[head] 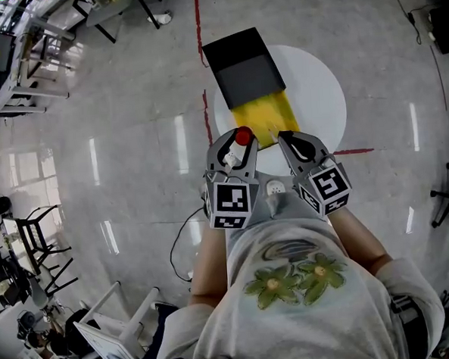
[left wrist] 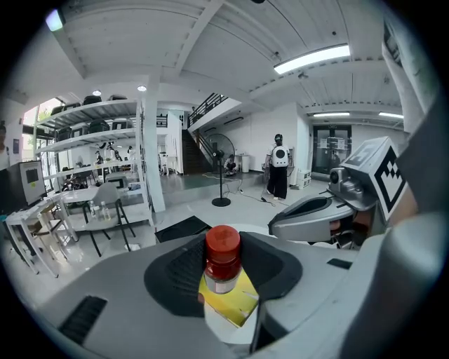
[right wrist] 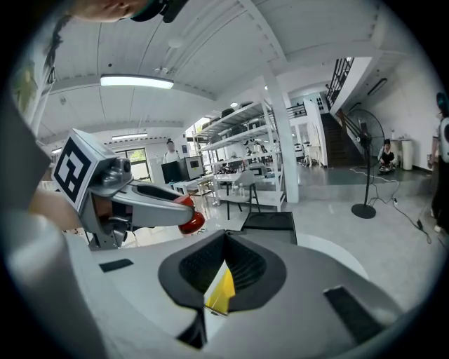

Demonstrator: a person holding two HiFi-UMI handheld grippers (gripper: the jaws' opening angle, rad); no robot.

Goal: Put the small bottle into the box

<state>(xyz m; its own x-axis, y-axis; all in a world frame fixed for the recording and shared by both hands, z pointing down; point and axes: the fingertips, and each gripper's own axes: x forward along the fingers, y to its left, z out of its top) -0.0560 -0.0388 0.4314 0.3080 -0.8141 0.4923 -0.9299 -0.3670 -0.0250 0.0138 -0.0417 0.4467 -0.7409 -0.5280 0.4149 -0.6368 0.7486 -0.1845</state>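
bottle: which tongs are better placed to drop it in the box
Left. The left tongs grip the bottle, close to the open yellow box; the right tongs are shut and empty.

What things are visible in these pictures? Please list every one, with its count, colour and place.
small bottle: one, red cap, between the left gripper's jaws
box: one, yellow inside, on the table beyond the grippers
black cover: one, black, over the box's far end
round table: one, white, on the grey floor
tape lines: two, red, on the floor by the table
pedestal fan: one, black, far across the room
left gripper: one, grey, shut on the small bottle
right gripper: one, grey, jaws together, empty
person: one, grey flower-print shirt, holding both grippers
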